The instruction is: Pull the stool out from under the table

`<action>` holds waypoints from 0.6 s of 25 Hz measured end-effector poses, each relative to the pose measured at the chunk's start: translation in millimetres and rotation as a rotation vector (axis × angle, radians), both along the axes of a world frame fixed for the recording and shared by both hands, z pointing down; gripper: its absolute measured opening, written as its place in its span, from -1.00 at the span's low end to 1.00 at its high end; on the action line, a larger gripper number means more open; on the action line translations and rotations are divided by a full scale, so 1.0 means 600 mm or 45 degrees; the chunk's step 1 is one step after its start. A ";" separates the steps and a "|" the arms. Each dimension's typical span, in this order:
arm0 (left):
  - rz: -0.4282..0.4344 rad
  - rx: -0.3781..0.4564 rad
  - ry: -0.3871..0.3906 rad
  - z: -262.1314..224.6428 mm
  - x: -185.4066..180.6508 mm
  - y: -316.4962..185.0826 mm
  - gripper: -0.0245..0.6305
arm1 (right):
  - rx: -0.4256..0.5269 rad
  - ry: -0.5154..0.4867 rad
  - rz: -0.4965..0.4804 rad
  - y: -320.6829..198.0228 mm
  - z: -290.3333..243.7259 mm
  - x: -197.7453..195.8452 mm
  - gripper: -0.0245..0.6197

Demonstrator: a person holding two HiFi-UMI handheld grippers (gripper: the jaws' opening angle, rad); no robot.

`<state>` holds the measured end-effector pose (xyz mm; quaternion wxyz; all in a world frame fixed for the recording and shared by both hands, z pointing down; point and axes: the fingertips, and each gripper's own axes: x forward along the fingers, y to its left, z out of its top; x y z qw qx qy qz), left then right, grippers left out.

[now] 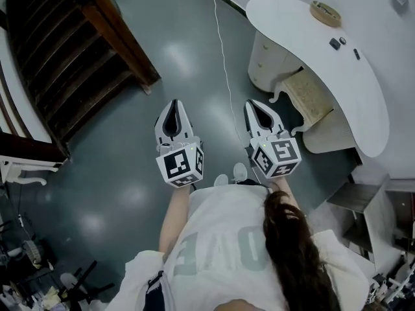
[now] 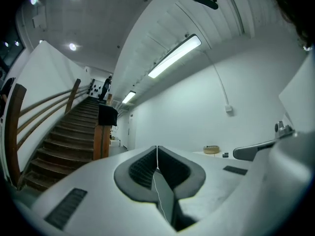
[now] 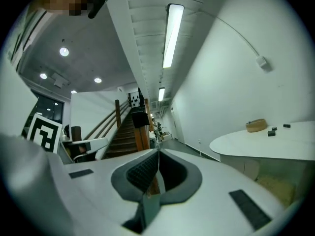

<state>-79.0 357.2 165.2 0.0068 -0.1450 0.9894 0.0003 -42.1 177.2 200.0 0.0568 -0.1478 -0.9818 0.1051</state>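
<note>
The stool [image 1: 306, 97] has a beige cushion and white curled legs and stands tucked under the white curved table [image 1: 363, 96] at the upper right. In the right gripper view, the stool's cushion [image 3: 276, 190] shows low at the right, below the table top [image 3: 266, 144]. My left gripper [image 1: 174, 105] and right gripper [image 1: 258, 103] are held side by side over the grey floor, both shut and empty. The right gripper is a short way left of the stool and not touching it. The left gripper's [image 2: 157, 147] and the right gripper's [image 3: 158, 152] own views show their jaws pressed together with nothing between them.
A wooden staircase [image 1: 78, 50] fills the upper left. A white drawer unit [image 1: 267, 63] stands under the table beside the stool. A thin cable [image 1: 224, 63] runs across the floor between the grippers. A basket [image 1: 325, 13] and small dark items [image 1: 335, 43] lie on the table.
</note>
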 end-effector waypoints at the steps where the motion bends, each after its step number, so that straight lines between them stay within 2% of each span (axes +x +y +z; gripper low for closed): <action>1: 0.000 -0.004 -0.003 -0.001 -0.001 -0.004 -0.84 | 0.005 -0.001 0.008 -0.005 -0.001 -0.003 -0.83; 8: -0.023 0.021 -0.009 0.001 0.000 -0.019 -0.83 | -0.011 -0.004 -0.014 -0.022 0.007 -0.013 -0.82; 10: -0.023 0.033 -0.022 -0.001 0.003 -0.020 -0.83 | 0.021 0.013 -0.018 -0.022 0.013 -0.016 -0.82; 11: -0.013 0.041 -0.026 -0.001 0.004 -0.022 -0.83 | 0.045 0.023 -0.017 -0.022 0.016 -0.019 -0.79; 12: 0.007 0.054 -0.029 -0.001 0.003 -0.026 -0.77 | 0.063 0.036 -0.016 -0.022 0.020 -0.023 -0.50; 13: 0.032 0.071 -0.032 -0.001 0.002 -0.034 -0.38 | 0.069 0.052 -0.013 -0.025 0.025 -0.027 -0.03; 14: 0.053 0.086 -0.031 0.000 0.000 -0.041 0.01 | 0.064 0.064 -0.006 -0.029 0.029 -0.031 0.02; 15: 0.065 0.093 -0.028 0.003 -0.002 -0.046 0.02 | 0.051 0.073 0.004 -0.033 0.032 -0.033 0.05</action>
